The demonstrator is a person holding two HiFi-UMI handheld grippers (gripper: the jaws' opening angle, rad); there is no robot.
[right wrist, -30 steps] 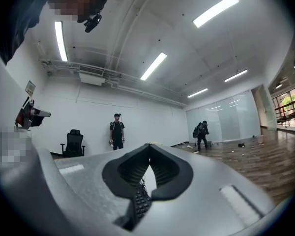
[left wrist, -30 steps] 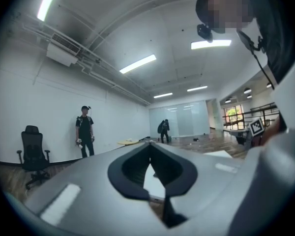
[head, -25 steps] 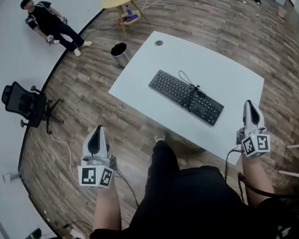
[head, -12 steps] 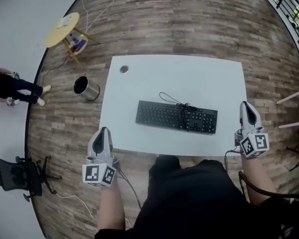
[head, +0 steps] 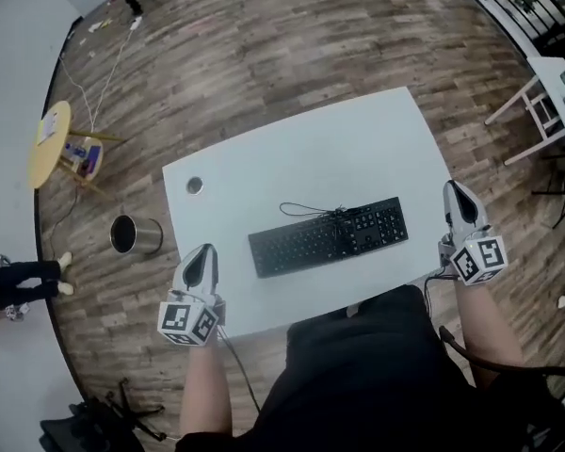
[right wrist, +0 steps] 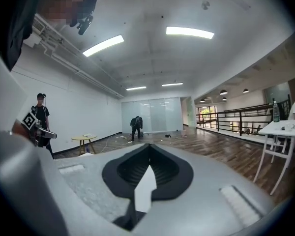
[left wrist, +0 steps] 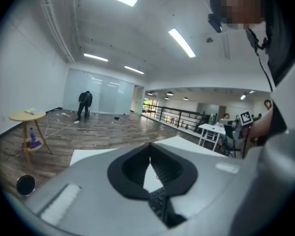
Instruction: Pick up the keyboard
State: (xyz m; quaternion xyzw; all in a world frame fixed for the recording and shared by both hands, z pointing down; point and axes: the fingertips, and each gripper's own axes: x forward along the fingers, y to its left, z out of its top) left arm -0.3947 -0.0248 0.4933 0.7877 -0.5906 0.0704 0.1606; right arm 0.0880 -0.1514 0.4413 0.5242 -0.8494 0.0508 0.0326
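Nearest the person, the left gripper (head: 203,252) hangs over the near left edge of the white table (head: 358,139). Its jaws are clenched together with nothing between them. The right gripper (head: 455,191) sits at the table's right edge, likewise clenched and empty.

The keyboard (head: 328,236) lies flat on the near half of the table, keys up, between the two grippers. It is untouched by either. Its long axis runs left to right across the person, slightly skewed, with the right end a little farther away than the left. From the left gripper it lies to the right and slightly ahead. From the right gripper it lies to the left and slightly nearer. Each gripper stands near its own end of the keyboard, and neither is plainly the closer.

The number pad is at the right end. The cable (head: 306,207) leaves the far long edge and loops leftward over the tabletop. A lift from the two short ends appears the natural approach, and both jaws would have to open first.

Farther left, on the floor, stand a metal bin (head: 135,235) and a yellow side table (head: 49,144).
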